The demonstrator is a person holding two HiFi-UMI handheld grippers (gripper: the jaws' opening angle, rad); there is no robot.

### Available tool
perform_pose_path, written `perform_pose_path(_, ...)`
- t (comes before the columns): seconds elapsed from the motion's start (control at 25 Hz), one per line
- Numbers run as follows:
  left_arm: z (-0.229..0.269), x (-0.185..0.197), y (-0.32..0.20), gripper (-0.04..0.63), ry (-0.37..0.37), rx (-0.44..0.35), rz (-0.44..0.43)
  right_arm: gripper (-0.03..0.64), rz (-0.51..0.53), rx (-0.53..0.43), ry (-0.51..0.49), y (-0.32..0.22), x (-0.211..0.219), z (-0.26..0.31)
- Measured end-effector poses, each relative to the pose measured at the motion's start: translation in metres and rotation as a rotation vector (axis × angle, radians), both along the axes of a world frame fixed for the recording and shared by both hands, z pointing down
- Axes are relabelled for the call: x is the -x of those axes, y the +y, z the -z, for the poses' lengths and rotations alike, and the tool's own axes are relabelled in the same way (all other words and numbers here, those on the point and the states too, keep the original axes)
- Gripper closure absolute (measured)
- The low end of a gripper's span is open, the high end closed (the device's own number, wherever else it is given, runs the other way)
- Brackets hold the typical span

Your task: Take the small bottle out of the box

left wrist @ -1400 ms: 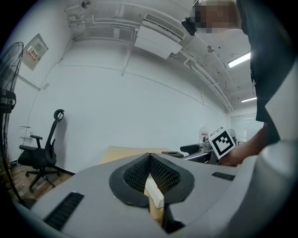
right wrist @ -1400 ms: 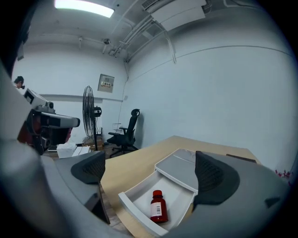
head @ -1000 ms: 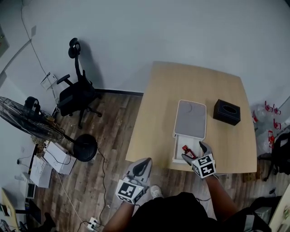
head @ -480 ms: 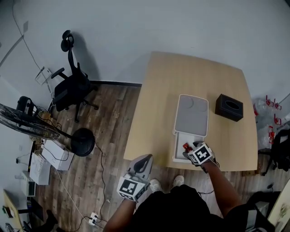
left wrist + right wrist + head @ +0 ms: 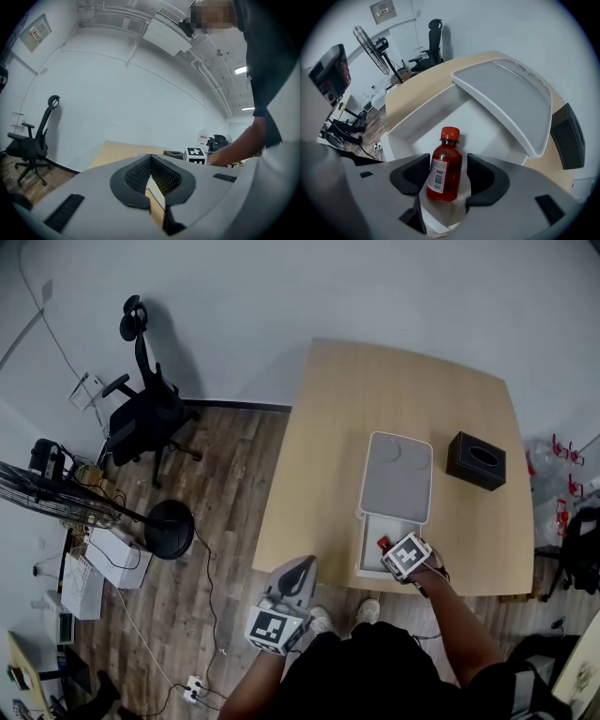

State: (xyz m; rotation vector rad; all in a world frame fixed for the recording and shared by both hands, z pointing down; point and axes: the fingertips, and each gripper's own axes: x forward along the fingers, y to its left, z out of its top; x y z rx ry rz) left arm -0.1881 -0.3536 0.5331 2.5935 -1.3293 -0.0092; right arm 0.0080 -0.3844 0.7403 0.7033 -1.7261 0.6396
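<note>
The right gripper (image 5: pixel 448 174) is pointing steeply down into the open white box (image 5: pixel 490 129) at the near edge of the wooden table (image 5: pixel 375 399). Its jaws have just been closing and are straddling the small red bottle (image 5: pixel 446 159). One pad is sitting at the label side, and a thin dark gap is showing on the other side, so they are standing slightly apart around it, not clamped. The bottle is lying inside the box on its white floor, red cap pointing toward the far end. The pale grey lid (image 5: pixel 397 474) is lying flat just beyond the open part of the box. A black tissue box (image 5: pixel 481 459) is sitting on the table, off to the lid's right.

The left gripper (image 5: pixel 150 163) is hanging off the table's near left side, over the wood floor, pointing roughly level. Its jaws are together with nothing between them.

An office chair (image 5: pixel 141 413) and a standing fan (image 5: pixel 70 507) are standing on the floor well to the left.
</note>
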Motion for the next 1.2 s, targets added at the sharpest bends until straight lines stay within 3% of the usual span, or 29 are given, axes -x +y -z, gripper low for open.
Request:
perform_pose_path(0.16,0.001,0.001,-0.001,0.583,-0.013,-0.021,0.017,0.396,0.050,0.006,0.019,0.004,0.004,-0.001)
perform_pose_path(0.28,0.004,0.006,0.000,0.583,-0.002,-0.020,0.041,0.397,0.070,0.011,0.064,0.006,0.000,-0.001)
perform_pose_path(0.52,-0.001,0.010,0.009,0.582,-0.001,-0.012,0.062,0.397,0.071,0.038,0.048,0.005,0.001,-0.010)
perform_pose_path(0.6,-0.001,0.012,0.011,0.582,-0.004,-0.016,0.060,0.400,0.079,0.032,0.079,0.006,-0.002,-0.007)
perform_pose_path(0.72,0.003,0.016,0.014,0.583,-0.005,-0.021,0.064,0.402,0.098,0.004,0.051,0.007,0.008,-0.005)
perform_pose_path(0.84,0.008,0.017,0.016,0.583,0.005,-0.023,0.069,0.403,0.072,-0.077,0.013,0.001,0.010,0.003)
perform_pose_path(1.2,0.008,-0.001,0.026,0.582,0.009,-0.006,0.037,0.403,-0.058,-0.442,-0.174,-0.030,0.010,0.078)
